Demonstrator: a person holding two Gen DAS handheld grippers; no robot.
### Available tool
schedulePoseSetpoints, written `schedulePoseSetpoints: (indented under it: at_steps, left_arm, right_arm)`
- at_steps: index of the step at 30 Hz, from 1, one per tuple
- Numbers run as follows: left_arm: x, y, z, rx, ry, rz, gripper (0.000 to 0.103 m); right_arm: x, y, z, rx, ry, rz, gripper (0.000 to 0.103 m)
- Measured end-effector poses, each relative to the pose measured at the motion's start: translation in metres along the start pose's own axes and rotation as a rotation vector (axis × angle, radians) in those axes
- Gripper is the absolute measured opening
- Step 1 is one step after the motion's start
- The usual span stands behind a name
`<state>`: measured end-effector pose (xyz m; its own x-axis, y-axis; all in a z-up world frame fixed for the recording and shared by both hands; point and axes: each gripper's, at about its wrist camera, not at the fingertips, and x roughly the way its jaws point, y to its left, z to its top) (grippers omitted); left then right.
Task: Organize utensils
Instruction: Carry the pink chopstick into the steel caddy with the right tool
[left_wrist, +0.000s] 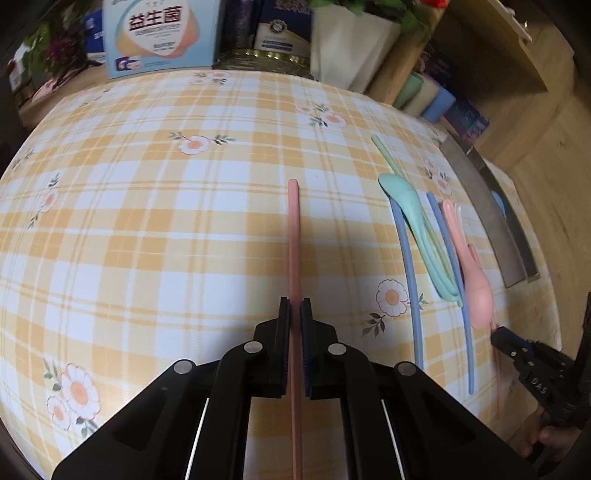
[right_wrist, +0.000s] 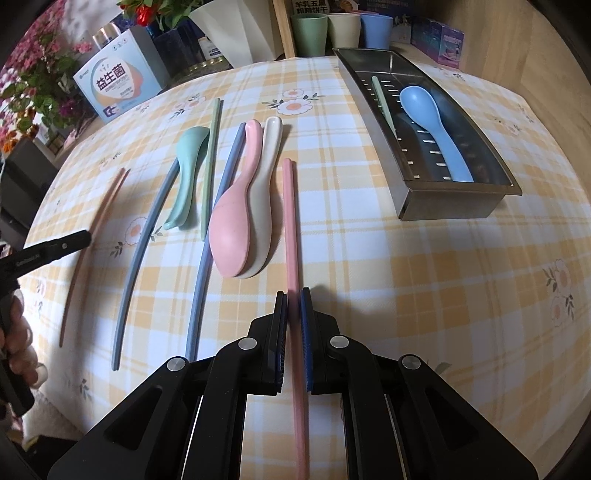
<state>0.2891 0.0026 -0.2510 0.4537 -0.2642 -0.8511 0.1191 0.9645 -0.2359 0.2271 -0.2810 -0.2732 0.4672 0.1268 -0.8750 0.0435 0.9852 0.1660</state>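
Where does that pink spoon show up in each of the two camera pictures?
Left wrist view: the pink spoon lies far right, bowl towards the camera, near the other gripper's tip.
Right wrist view: the pink spoon lies centre-left, beside the cream spoon.
Shared landmark: the box with a pale blue front at the table's far edge.
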Motion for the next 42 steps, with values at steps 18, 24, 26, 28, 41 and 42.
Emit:
schedulePoseSetpoints:
  at_steps: [18, 24, 26, 28, 41, 42]
  left_arm:
    - [-0.061, -0.026, 0.012, 0.008, -0.121, -0.082, 0.006]
    - [-0.066, -0.035, 0.017, 0.02, -0.132, -0.097, 0.006]
    - [-0.066, -0.037, 0.019, 0.02, -0.132, -0.098, 0.006]
    - [-0.066, -0.037, 0.02, 0.017, -0.131, -0.101, 0.006]
    - [-0.067, -0.05, 0.035, 0.014, -0.138, -0.103, 0.006]
    - [-0.068, -0.052, 0.036, 0.016, -0.139, -0.101, 0.006]
  right_arm:
    - [-0.021, -0.02, 0.007, 0.065, -0.083, 0.109, 0.006]
    - [-0.038, -0.027, 0.014, 0.087, -0.122, 0.156, 0.006]
    - [-0.045, -0.031, 0.019, 0.095, -0.14, 0.166, 0.006]
    - [-0.054, -0.036, 0.024, 0.102, -0.16, 0.169, 0.006]
    - [-0.026, -0.093, 0.127, 0.132, -0.16, 0.023, 0.006]
    - [-0.019, -0.095, 0.133, 0.137, -0.15, 0.015, 0.006]
